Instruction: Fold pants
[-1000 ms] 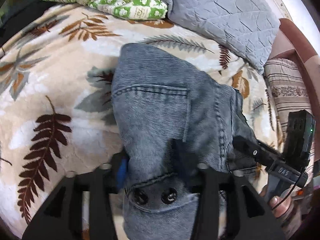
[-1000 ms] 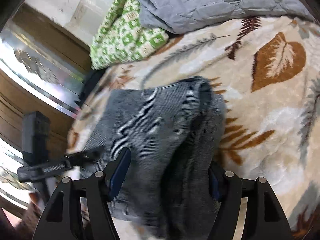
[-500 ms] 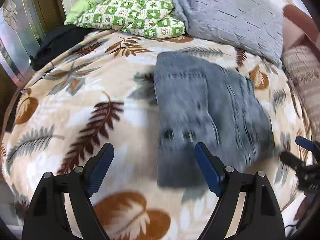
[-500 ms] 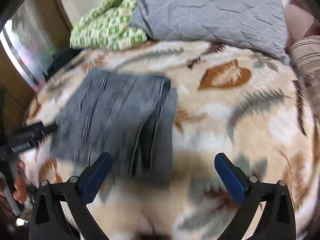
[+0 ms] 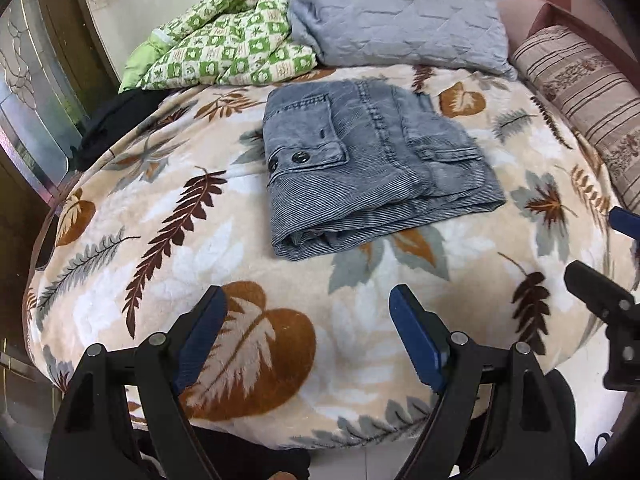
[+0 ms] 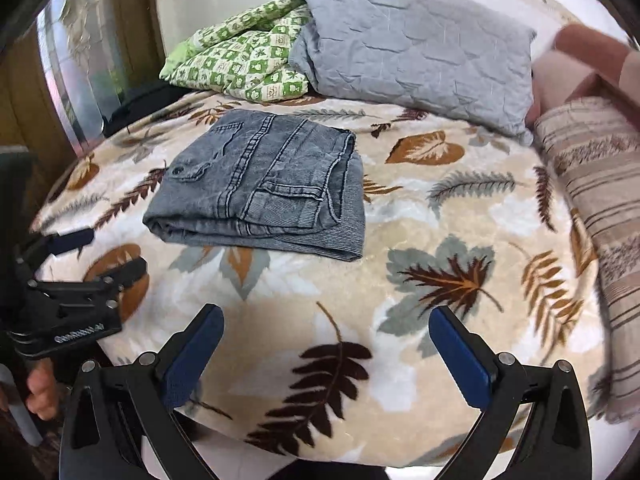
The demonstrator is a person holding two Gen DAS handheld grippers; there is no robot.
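Note:
The grey-blue denim pants [image 5: 372, 164] lie folded into a compact rectangle on the leaf-patterned blanket [image 5: 256, 352], pockets and buttons facing up. They also show in the right wrist view [image 6: 264, 188]. My left gripper [image 5: 308, 336] is open and empty, held back from the pants near the bed's front edge. My right gripper [image 6: 326, 354] is open and empty, also well back from the pants. The right gripper shows at the right edge of the left wrist view [image 5: 600, 300], and the left gripper at the left of the right wrist view [image 6: 80, 268].
A green checked quilt [image 5: 224, 48] and a grey quilted pillow [image 5: 400, 20] lie at the back of the bed. A striped bolster [image 5: 584, 96] lies along the right side. A dark garment [image 5: 116, 120] sits at the far left by a glass door.
Both grippers let go of the pants, opened, and pulled back toward the bed's front edge. The pants now rest folded on the blanket.

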